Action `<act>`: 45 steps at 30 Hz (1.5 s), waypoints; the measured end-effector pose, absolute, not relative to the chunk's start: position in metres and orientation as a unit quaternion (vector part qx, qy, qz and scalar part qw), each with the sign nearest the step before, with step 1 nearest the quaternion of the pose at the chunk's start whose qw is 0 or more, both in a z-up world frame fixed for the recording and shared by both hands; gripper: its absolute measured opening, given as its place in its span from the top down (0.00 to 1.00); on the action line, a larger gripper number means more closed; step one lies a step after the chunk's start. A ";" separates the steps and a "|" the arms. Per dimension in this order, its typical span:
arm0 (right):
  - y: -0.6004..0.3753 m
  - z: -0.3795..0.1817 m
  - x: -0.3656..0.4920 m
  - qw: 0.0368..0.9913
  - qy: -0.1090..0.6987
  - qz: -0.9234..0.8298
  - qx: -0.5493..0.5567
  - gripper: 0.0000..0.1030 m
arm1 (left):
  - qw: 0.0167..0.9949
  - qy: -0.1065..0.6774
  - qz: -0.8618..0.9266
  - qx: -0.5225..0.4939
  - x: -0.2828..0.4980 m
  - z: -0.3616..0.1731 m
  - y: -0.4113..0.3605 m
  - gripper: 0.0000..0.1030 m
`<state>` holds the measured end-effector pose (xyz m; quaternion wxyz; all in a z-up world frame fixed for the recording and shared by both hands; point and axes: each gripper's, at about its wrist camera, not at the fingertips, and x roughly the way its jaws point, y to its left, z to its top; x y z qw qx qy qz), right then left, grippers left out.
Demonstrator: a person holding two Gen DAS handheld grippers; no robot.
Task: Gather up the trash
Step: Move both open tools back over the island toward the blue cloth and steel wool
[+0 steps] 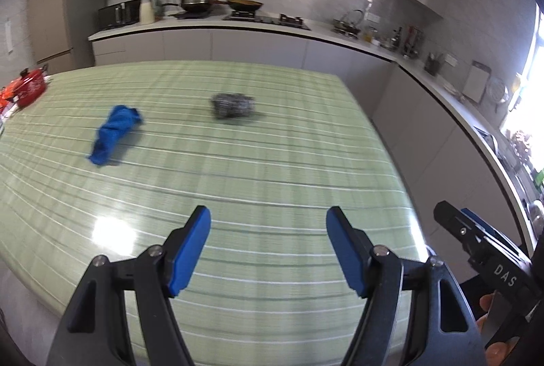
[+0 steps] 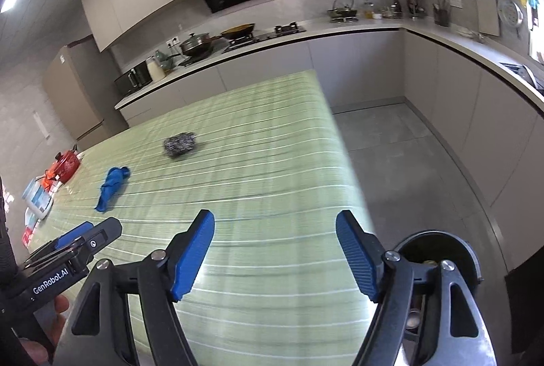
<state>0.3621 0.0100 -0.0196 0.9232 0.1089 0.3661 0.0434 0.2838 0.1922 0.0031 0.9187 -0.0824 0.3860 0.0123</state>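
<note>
A crumpled blue cloth [image 1: 115, 134] and a grey steel-wool scrubber [image 1: 233, 105] lie on the green striped tablecloth [image 1: 255, 168]. Both also show in the right wrist view: the cloth [image 2: 112, 187] and the scrubber [image 2: 180, 145]. My left gripper [image 1: 268, 247] is open and empty, above the table's near part, well short of both items. My right gripper [image 2: 275, 250] is open and empty, over the table's right near edge. A round black trash bin [image 2: 438, 250] stands on the floor below the right gripper.
A red pot [image 1: 30, 87] and packages [image 2: 37, 199] sit at the table's left edge. A kitchen counter [image 1: 204, 26] with stove, pans and bottles runs behind and along the right. Grey floor [image 2: 408, 162] lies to the right of the table.
</note>
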 end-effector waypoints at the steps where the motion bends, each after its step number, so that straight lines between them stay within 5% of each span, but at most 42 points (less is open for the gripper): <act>1: 0.016 -0.020 0.362 0.923 0.367 0.046 0.110 0.26 | 0.919 0.386 0.017 -0.082 0.285 0.003 0.203 0.30; 32: 0.165 -0.030 0.480 0.907 0.390 0.128 0.093 0.21 | 0.906 0.400 0.105 -0.090 0.358 -0.011 0.347 0.28; 45: 0.210 -0.063 0.531 0.896 0.423 0.078 0.113 0.21 | 0.887 0.452 0.070 -0.066 0.418 -0.058 0.404 0.28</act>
